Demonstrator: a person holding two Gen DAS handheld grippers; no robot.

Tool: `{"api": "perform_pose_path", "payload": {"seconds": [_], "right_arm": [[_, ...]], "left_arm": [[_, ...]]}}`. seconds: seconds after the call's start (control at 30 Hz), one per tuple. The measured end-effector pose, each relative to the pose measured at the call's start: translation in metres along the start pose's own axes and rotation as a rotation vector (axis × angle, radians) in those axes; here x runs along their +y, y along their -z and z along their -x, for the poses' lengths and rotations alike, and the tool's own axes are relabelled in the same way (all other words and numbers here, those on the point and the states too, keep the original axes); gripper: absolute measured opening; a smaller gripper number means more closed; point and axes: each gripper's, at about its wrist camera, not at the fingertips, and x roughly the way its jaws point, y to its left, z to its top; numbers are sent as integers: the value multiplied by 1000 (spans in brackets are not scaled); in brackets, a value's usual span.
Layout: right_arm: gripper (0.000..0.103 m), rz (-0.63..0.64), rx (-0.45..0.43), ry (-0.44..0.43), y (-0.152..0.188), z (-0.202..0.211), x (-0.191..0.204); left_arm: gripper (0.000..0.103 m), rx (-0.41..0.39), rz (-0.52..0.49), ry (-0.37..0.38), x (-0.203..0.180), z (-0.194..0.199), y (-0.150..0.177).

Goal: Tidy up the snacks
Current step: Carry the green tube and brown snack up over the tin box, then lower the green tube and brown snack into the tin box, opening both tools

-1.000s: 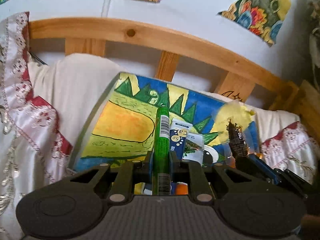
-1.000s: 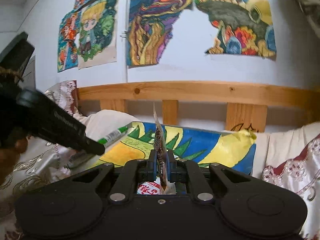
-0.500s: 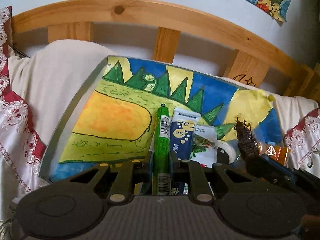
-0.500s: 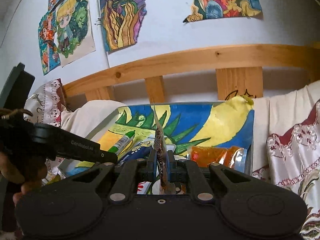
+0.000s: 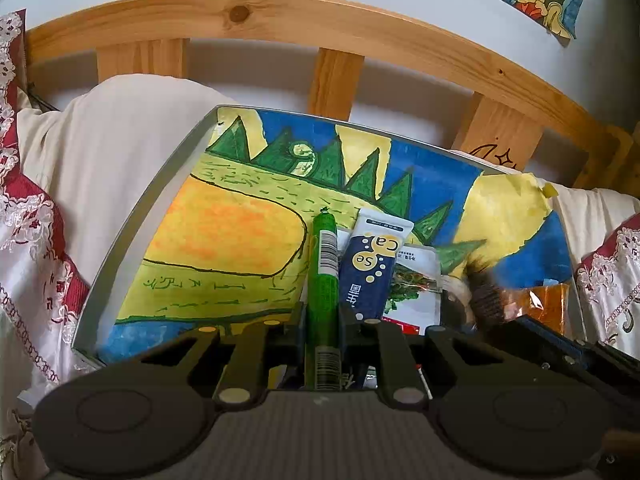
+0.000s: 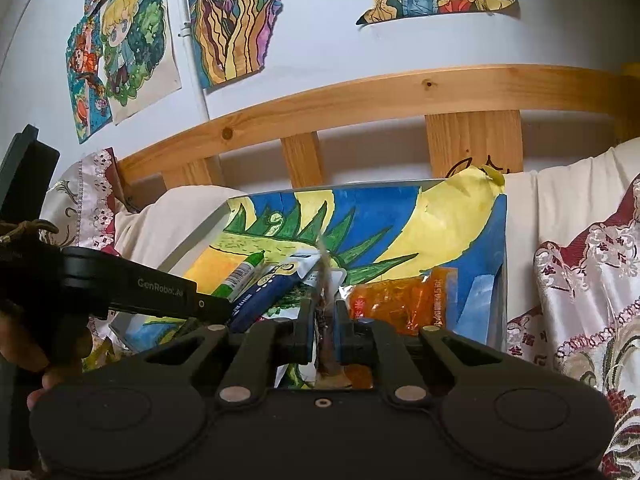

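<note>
A grey tray lined with a painted paper lies on the bed. My left gripper is shut on a green stick snack, whose tip points across the tray beside a blue sachet. The right wrist view shows the same stick in the left gripper, low over the tray's left part. My right gripper has a thin dark snack packet edge-on between its fingers, and its jaws are opening slightly. The packet hangs just left of an orange packet.
A white packet with green print lies under the blue sachet. A wooden headboard and a cream pillow stand behind the tray. Red-and-white patterned bedding flanks it. A person's hand holds the left gripper.
Both grippers have come down toward the tray with their snacks; the tray now fills more of each view. The right gripper has rolled a little.
</note>
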Motion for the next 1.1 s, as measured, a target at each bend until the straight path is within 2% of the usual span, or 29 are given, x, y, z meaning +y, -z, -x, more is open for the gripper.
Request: {"api": "perform_pose_path", "payload": {"seconds": [0.13,0.2,0.37,0.47,0.5,0.67,0.8,0.93,1.1], "right_arm": [[21,3,0,10,0,0,1],[21,5,-4,14,0,1,0],[36,22,-18,25,0,6,4],[47,36,-28,29,-1,11,8],[54,39,-36,29,-2,14,9],[75,54,-72,32,-6,29,18],[88,65,-108,40,-9,45,26],[98,81,-152,48,-11,66,35],[102,101,-193,58,-12,94,46]], "left_arm": [[20,0,0,-4,-1,2,0],[33,-3,0,-4,0,4,1],[60,-43,5,-14,3,16,1],[76,-82,-4,-33,4,29,1],[81,-97,-6,-39,5,34,2],[97,-173,-39,-73,8,62,5],[102,-223,-58,-87,10,85,9],[102,-247,-55,-87,14,108,15],[102,-277,-37,-76,23,139,30]]}}
